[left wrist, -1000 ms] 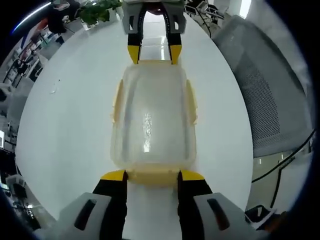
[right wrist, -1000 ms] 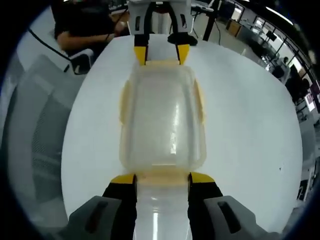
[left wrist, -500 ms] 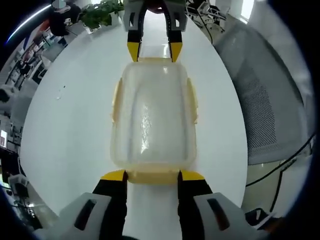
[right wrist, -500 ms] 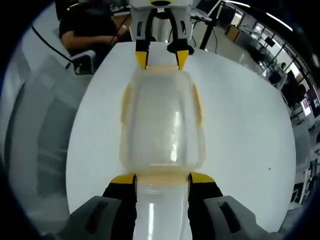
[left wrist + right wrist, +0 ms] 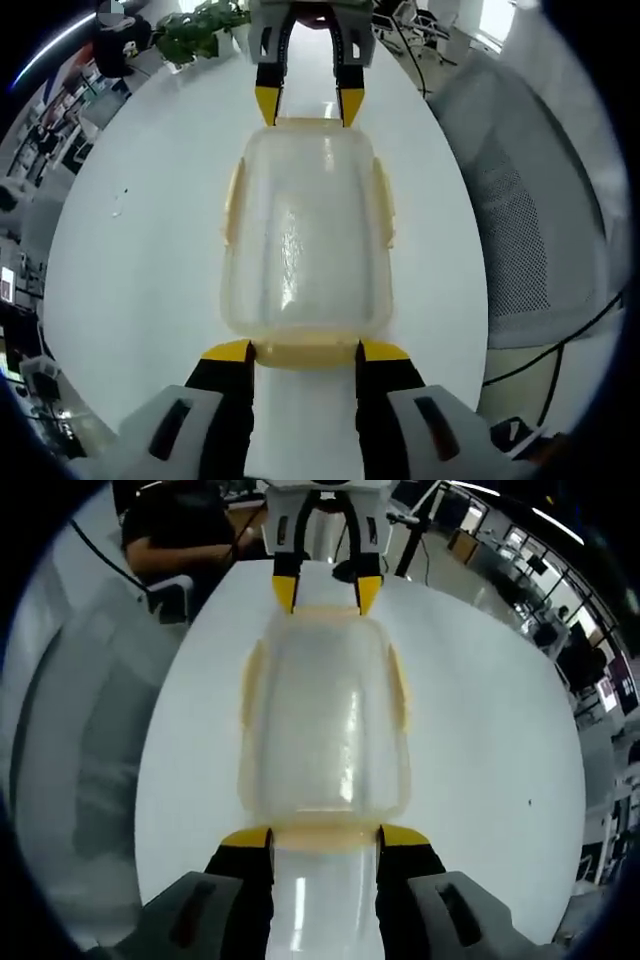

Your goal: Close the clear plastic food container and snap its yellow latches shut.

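Left gripper point(image 5: 304, 350): jaws spread, yellow tips at either end of the near yellow end latch point(image 5: 305, 353), touching or just short of it; not clamped on anything. Clear container point(image 5: 305, 235) lies lid-on lengthwise ahead on the white round table point(image 5: 130, 250), between the two grippers. The side latches point(image 5: 233, 205) appear still flared outward, so likely unsnapped. Mesh chair point(image 5: 520, 220) off to one side

Right gripper point(image 5: 324, 832): same stance at the opposite end, jaws parted and flanking that end latch point(image 5: 324, 836); contact too fine to judge. Seated person point(image 5: 180, 525) beyond the table's far edge

Risks, as judged: table looks slick, so uneven pushing from one end could skate the container toward the other gripper. Tips riding over a latch instead of pressing it would leave it half-caught. If the lid sits askew, forcing the end latches could pop a corner up. Whether either end latch is already seated cannot be told
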A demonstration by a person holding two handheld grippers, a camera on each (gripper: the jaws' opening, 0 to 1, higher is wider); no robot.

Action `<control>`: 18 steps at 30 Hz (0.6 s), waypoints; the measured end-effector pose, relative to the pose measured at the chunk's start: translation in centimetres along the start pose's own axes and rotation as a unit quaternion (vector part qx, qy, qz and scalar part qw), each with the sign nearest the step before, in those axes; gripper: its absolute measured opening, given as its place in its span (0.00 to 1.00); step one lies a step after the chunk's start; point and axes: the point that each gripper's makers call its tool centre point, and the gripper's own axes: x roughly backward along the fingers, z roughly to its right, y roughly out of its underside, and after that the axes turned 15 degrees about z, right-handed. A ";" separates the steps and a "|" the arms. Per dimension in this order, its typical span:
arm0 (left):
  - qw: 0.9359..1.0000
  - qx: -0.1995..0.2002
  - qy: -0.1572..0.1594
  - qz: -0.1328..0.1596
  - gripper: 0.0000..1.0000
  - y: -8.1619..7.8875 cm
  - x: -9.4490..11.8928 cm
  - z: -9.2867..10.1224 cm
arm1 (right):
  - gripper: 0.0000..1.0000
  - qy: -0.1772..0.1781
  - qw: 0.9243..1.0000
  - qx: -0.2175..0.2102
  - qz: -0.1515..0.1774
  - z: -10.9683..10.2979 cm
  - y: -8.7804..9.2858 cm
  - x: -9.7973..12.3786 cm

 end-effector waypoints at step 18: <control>1.000 -0.001 0.009 0.010 0.38 -3.1 -1.7 0.3 | 0.38 0.000 1.000 -0.009 -0.005 -0.6 2.8 2.3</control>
